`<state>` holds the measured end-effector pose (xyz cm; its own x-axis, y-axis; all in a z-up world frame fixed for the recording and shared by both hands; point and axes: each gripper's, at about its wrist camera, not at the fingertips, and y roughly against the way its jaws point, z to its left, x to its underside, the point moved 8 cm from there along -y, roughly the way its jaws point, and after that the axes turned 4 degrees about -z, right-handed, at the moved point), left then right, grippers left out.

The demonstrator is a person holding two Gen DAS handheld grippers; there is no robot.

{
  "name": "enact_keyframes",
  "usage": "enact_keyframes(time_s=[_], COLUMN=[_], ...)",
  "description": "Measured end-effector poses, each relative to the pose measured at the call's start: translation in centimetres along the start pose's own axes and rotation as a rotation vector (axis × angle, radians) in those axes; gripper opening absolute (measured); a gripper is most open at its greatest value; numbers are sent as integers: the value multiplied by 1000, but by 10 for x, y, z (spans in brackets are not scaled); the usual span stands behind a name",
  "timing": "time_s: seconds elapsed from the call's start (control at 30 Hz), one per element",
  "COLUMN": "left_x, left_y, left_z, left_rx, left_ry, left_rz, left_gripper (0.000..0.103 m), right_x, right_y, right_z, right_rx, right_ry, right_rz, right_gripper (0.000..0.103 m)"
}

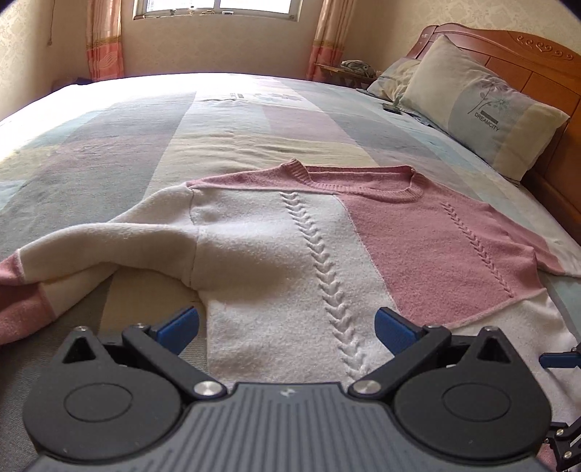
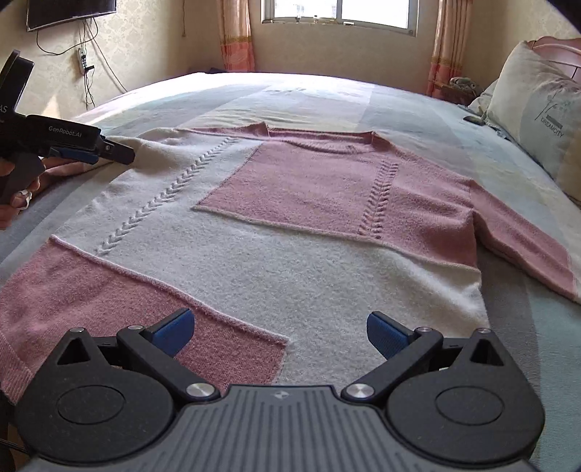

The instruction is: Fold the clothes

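A pink and white knitted sweater lies spread front-up on the bed, neckline toward the far side. Its left sleeve is humped and creased; the right sleeve lies flat, slanting down toward the near side. My left gripper hangs open just over the white body panel near the left side seam, with nothing between its fingers. In the right wrist view the left gripper sits at the left, held by a hand. My right gripper is open over the sweater's lower hem, empty.
The bed cover has pastel patches. Two pillows lean on a wooden headboard at the right, with a small dark object beside them. A window with curtains is at the far wall, and a screen with cables hangs on the left wall.
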<state>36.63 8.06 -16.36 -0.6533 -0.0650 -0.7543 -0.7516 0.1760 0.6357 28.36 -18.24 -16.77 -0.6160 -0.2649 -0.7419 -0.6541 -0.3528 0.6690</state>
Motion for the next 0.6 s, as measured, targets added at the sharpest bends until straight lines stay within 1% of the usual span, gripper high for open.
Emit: enact_keyframes(time_s=[0.07, 0.1, 0.17, 0.23, 0.3, 0.37, 0.43, 0.5, 0.53, 0.6], left_x=[9, 11, 15, 16, 14, 10, 4, -3, -7, -13], left_y=[-10, -10, -10, -8, -1, 10, 29, 51, 63, 84], left_z=[1, 1, 2, 5, 11, 20, 33, 50, 62, 89], left_rx=[7, -2, -1, 8, 30, 27, 23, 18, 14, -7], left_ry=[29, 12, -26, -27, 17, 63, 92, 124, 140, 159], left_rz=[31, 23, 41, 89, 150, 212, 245, 269, 272, 277], left_gripper=[102, 102, 102, 102, 102, 102, 102, 102, 102, 102], right_x=[2, 3, 2, 0, -3, -9, -19, -34, -46, -70], right_y=[-6, -7, -8, -8, -10, -15, -21, -21, -19, -17], right_z=[3, 5, 4, 4, 5, 7, 11, 26, 38, 64], right_rx=[6, 10, 7, 12, 29, 53, 41, -26, -52, -84], right_ry=[28, 46, 39, 40, 35, 13, -25, -33, -12, 50], right_rz=[-13, -14, -6, 14, 58, 174, 338, 444, 471, 493], right_gripper=[103, 103, 103, 103, 103, 103, 103, 103, 103, 103])
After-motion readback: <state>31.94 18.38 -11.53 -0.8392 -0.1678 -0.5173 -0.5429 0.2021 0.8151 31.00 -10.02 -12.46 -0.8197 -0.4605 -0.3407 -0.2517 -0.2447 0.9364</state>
